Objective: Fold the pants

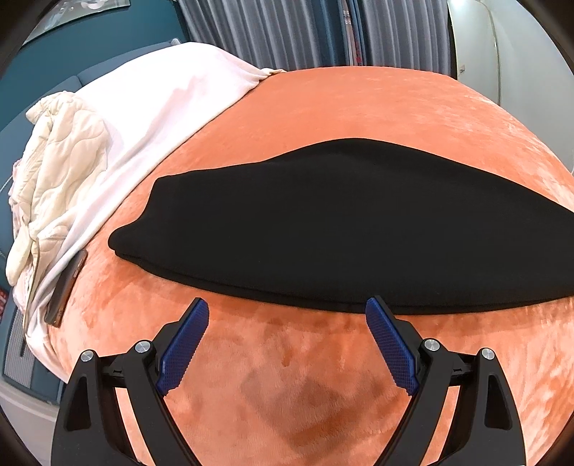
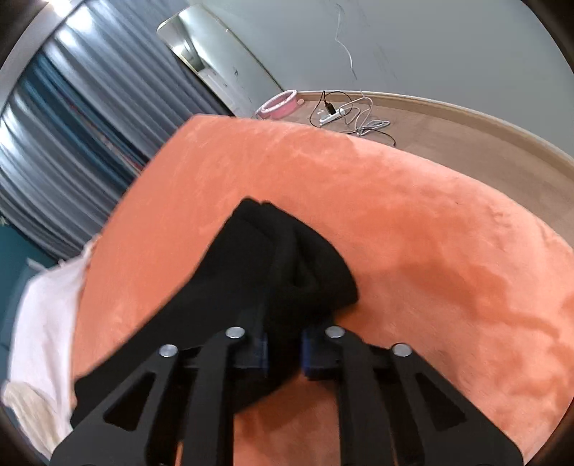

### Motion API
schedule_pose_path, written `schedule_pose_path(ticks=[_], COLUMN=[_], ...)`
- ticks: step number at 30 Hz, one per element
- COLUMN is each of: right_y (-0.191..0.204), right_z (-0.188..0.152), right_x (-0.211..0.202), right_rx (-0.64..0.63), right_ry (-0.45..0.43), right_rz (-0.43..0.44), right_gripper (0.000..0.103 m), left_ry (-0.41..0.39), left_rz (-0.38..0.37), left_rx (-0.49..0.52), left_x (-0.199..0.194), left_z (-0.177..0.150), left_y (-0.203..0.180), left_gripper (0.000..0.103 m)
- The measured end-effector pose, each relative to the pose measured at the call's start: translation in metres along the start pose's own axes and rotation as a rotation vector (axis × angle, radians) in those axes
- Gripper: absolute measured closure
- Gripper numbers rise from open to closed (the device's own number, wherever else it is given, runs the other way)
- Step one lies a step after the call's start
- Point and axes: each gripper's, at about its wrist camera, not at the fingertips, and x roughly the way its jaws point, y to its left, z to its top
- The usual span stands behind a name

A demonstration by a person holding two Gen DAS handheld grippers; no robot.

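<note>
Left gripper (image 1: 287,312) spread wide, hovering at near edge of black pants (image 1: 340,222) lying flat on orange blanket (image 1: 358,104). Right gripper (image 2: 283,344) pinched on bunched pants end, lifted off blanket.

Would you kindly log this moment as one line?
left tool: open, empty, at pants near edge | right tool: shut on pants end, lifted | surface: orange blanket

A home bedroom: orange plush bed (image 1: 323,107), cream quilt (image 1: 61,172), grey curtains (image 1: 287,32), wall mirror (image 2: 215,53).
</note>
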Motion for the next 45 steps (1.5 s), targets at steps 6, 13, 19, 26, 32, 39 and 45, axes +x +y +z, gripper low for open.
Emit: schedule_pose_path(ticks=[6, 13, 19, 26, 32, 39, 45], right_y=[0.109, 0.306, 0.389, 0.391, 0.388, 0.402, 0.415], right_z=[-0.01, -0.112, -0.231, -0.291, -0.299, -0.312, -0.321], right_x=[-0.035, -0.029, 0.013, 0.041, 0.043, 0.025, 0.026], right_rx=[-0.203, -0.542, -0.751, -0.813, -0.811, -0.925, -0.937], right_ry=[-0.026, 0.15, 0.299, 0.361, 0.354, 0.278, 0.241], right_rz=[0.168, 0.437, 0.442, 0.348, 0.31, 0.236, 0.193], right_gripper=[0.095, 0.095, 0.095, 0.094, 0.094, 0.085, 0.058], left_ry=[-0.008, -0.02, -0.008, -0.026, -0.025, -0.012, -0.008], left_rz=[-0.014, -0.019, 0.016, 0.031, -0.024, -0.06, -0.073], left_rx=[-0.03, -0.098, -0.146, -0.161, -0.159, -0.098, -0.055], left_x=[0.0, -0.012, -0.012, -0.008, -0.004, -0.003, -0.006], left_z=[0.0, -0.012, -0.023, -0.03, -0.028, -0.023, -0.016], left_y=[0.013, 0.058, 0.117, 0.156, 0.152, 0.13, 0.118], left_gripper=[0.016, 0.016, 0.016, 0.016, 0.016, 0.016, 0.016])
